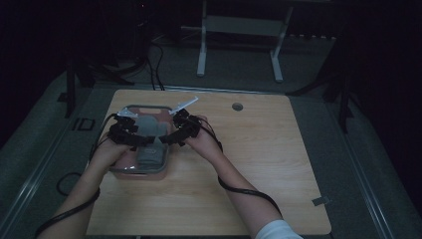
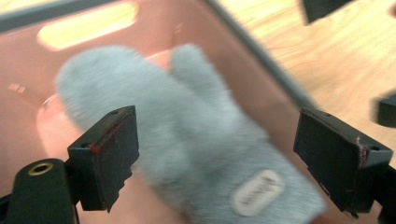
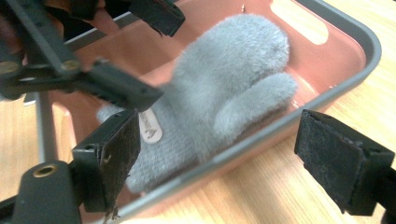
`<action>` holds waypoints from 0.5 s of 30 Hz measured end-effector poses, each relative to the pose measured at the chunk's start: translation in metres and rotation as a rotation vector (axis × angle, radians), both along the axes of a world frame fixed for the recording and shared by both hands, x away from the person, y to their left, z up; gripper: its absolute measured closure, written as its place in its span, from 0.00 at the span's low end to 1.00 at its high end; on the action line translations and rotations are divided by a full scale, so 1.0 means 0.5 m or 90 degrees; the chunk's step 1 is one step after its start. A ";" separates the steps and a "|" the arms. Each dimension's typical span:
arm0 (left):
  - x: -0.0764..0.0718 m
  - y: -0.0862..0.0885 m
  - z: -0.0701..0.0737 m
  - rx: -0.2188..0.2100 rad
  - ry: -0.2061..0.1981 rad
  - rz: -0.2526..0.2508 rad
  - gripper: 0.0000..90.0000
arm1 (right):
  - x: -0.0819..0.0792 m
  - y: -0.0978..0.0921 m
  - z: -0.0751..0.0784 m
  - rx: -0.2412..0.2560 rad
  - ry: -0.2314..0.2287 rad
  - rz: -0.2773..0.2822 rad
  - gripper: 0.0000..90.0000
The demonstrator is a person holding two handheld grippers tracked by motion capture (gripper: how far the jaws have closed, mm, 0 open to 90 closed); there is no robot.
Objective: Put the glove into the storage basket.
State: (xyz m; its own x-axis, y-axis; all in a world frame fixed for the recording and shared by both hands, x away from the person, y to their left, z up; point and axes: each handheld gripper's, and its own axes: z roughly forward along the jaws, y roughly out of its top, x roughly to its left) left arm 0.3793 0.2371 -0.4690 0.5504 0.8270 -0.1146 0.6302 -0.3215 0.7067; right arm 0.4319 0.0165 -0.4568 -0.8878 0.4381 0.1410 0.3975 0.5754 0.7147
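Hovering over grey mitten [image 2: 187, 140] in pink tray [image 3: 327, 88], both grippers gaping wide, holding nothing. Looking soft, light, floppy. Pinching cuff beside left gripper [image 2: 215, 158] likely best.

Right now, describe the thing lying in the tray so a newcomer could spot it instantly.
On the left half of the wooden table sits a pinkish tray with a grey rim, both grippers poised over it. Lying flat inside is a fluffy grey mitten, thumb sticking out to one side. It is the one soft, furry item there, with a small white oval label near its cuff.

fluffy grey mitten [image 3: 224, 84] in a pink, grey-rimmed tray [image 3: 336, 70].
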 end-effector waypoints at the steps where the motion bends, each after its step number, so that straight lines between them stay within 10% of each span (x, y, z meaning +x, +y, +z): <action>1: -0.008 -0.007 0.002 -0.002 -0.004 -0.009 0.16 | -0.003 -0.006 0.000 0.001 0.000 0.003 0.16; 15: -0.088 -0.072 0.027 -0.087 -0.051 -0.116 0.16 | -0.039 -0.055 -0.017 -0.016 -0.014 0.057 0.16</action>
State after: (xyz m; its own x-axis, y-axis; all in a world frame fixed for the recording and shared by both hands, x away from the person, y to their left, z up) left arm 0.3354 0.2012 -0.4555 0.7008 0.6934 -0.1678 0.5103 -0.3229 0.7970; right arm 0.4122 -0.0111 -0.4652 -0.9262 0.3603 0.1107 0.3281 0.6261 0.7073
